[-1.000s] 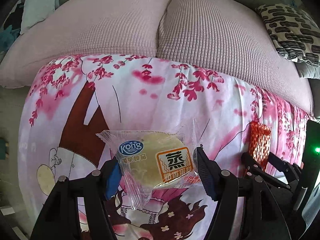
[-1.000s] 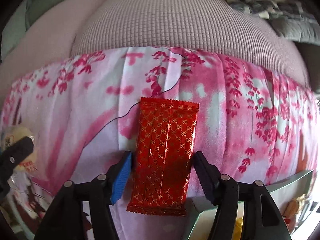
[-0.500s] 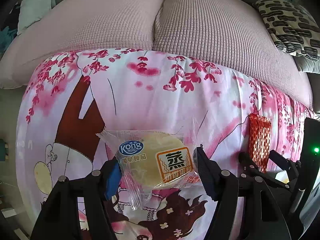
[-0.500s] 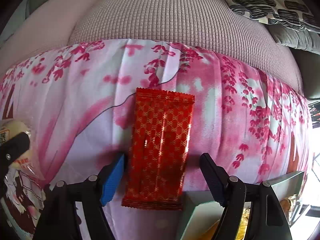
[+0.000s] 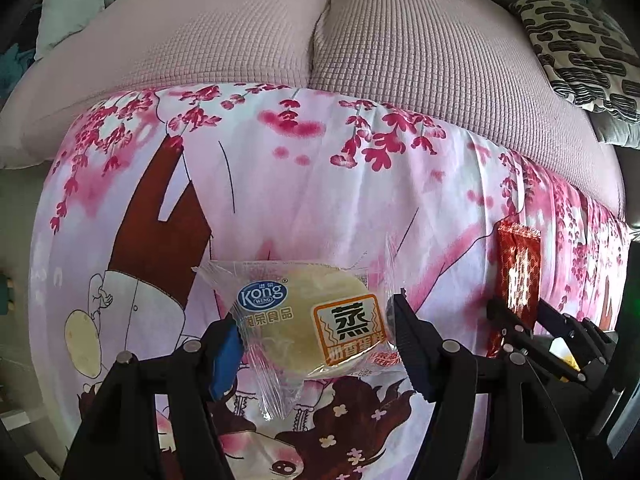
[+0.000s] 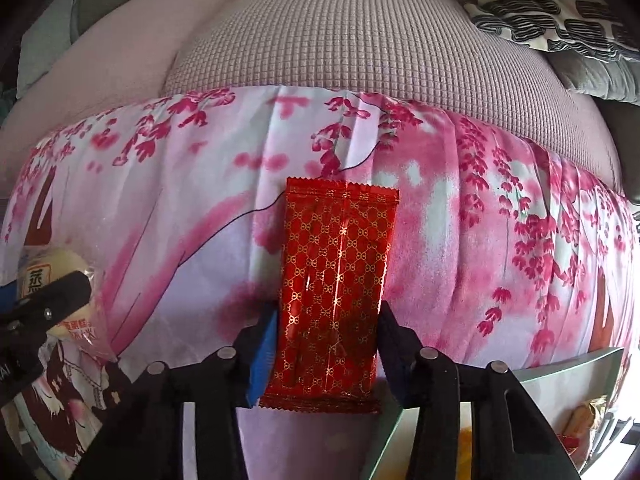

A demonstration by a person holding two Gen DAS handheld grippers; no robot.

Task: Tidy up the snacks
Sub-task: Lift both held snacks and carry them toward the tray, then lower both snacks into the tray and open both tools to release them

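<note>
Left wrist view: a clear-wrapped steamed cake (image 5: 312, 320) is being pinched between the fingers of the left gripper (image 5: 316, 336) at lower centre, above the pink cherry-blossom cloth (image 5: 280, 184). Compared with a second ago, the cloth is sitting lower and further away, so the cake is probably being lifted.

Right wrist view: a red patterned snack packet (image 6: 334, 292) is being clamped at centre by the right gripper (image 6: 326, 340), which was spread half a second ago. A grey bin (image 6: 560, 372) is being shown at lower right, likely the next destination.
</note>
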